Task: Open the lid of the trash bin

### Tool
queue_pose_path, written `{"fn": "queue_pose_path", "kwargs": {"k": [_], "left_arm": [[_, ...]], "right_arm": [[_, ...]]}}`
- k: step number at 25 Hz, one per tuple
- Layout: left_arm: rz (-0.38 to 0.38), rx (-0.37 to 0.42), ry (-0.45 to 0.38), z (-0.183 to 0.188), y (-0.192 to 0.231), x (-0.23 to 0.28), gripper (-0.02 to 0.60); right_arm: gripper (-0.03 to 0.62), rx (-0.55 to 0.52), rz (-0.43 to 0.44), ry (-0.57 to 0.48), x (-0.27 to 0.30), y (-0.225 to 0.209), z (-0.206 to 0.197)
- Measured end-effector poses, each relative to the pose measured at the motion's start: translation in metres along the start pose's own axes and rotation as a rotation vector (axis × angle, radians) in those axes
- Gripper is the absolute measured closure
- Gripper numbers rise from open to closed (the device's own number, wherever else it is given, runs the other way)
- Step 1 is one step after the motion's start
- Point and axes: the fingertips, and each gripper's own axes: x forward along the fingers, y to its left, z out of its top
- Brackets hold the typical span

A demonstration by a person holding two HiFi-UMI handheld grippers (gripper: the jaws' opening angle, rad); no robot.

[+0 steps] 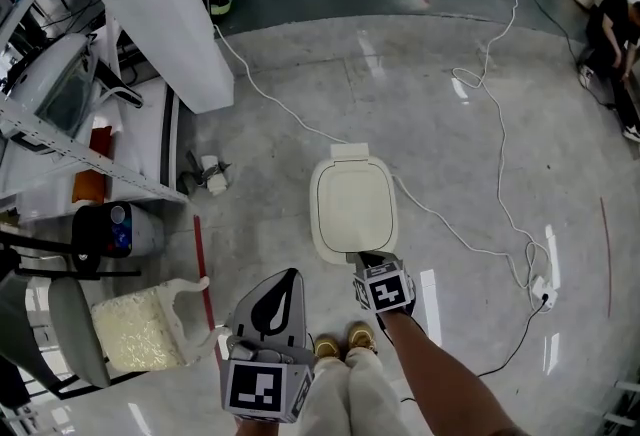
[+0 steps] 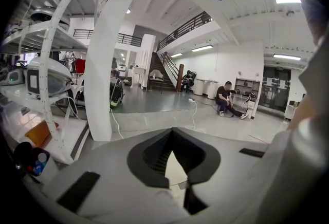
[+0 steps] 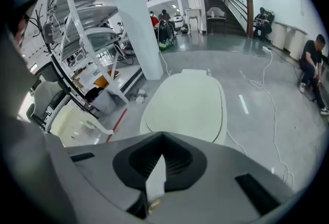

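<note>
Head view shows the trash bin (image 1: 351, 153) on the floor (image 1: 450, 124), its lid (image 1: 353, 209) down. Right tongs (image 1: 371, 261), closed and empty, sit at the bin's near edge. Left tongs (image 1: 288, 280), also closed and empty, hang nearer the person, left of the bin.

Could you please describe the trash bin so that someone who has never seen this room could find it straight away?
Start at the big white pillar and follow the white cable across the grey floor toward the person's feet. The trash bin stands alone beside that cable. It is the only cream, rounded-square thing there, its flat lid shut.
</note>
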Motion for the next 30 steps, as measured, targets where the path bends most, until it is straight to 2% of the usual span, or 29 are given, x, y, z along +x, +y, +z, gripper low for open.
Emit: {"fn": "queue_pose_path", "kwargs": {"k": [3, 7, 18, 30], "left_arm": [[0.005, -0.004, 0.013, -0.009, 0.003, 0.001, 0.588], [0.003, 0.006, 0.004, -0.015, 0.005, 0.002, 0.588], [-0.014, 0.009, 0.047, -0.027, 0.001, 0.005, 0.588], [-0.023, 0.000, 0.060, -0.034, 0.001, 0.005, 0.588]], "right_arm": [[0.560, 0.027, -0.011, 0.030, 0.011, -0.004, -0.019], [0.560, 0.019, -0.023, 0.040, 0.018, -0.008, -0.025], [0.559, 0.036, -0.034, 0.082, 0.029, -0.017, -0.045], [0.557, 0.051, -0.061, 0.082, 0.032, -0.017, -0.051]]}}
